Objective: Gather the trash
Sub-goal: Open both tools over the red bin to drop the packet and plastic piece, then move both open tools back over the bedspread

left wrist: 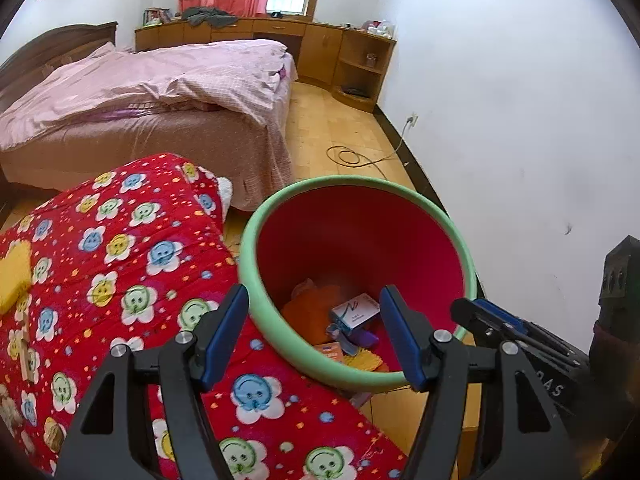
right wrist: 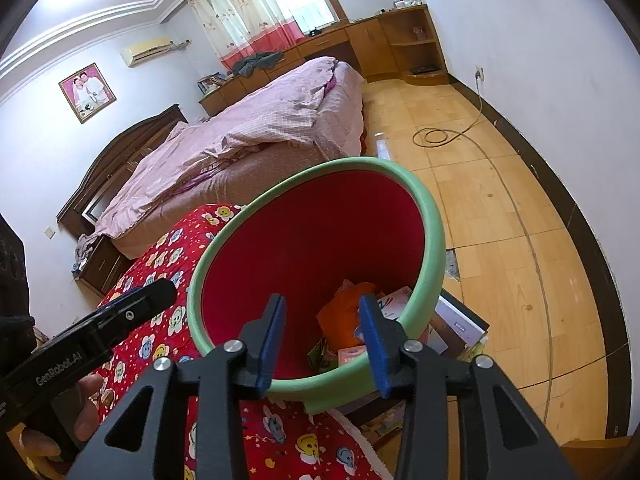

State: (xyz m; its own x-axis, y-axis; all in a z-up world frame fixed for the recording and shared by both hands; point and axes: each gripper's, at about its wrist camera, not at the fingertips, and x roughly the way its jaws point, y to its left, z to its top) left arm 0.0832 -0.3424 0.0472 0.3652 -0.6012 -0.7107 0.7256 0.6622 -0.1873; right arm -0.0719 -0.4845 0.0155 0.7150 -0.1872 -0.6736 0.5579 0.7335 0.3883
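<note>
Trash [left wrist: 356, 312] already lies at the bottom of the red bin [left wrist: 400, 196], which stands on the floor beside the red floral quilt [left wrist: 120, 264]: a small box, orange wrapping, scraps. We see a yellow sponge [left wrist: 14, 276] left on the quilt, perhaps next. Our left gripper [left wrist: 316, 334] and right gripper [right wrist: 324, 340] hover over the bin, jaws parted, holding nothing.
</note>
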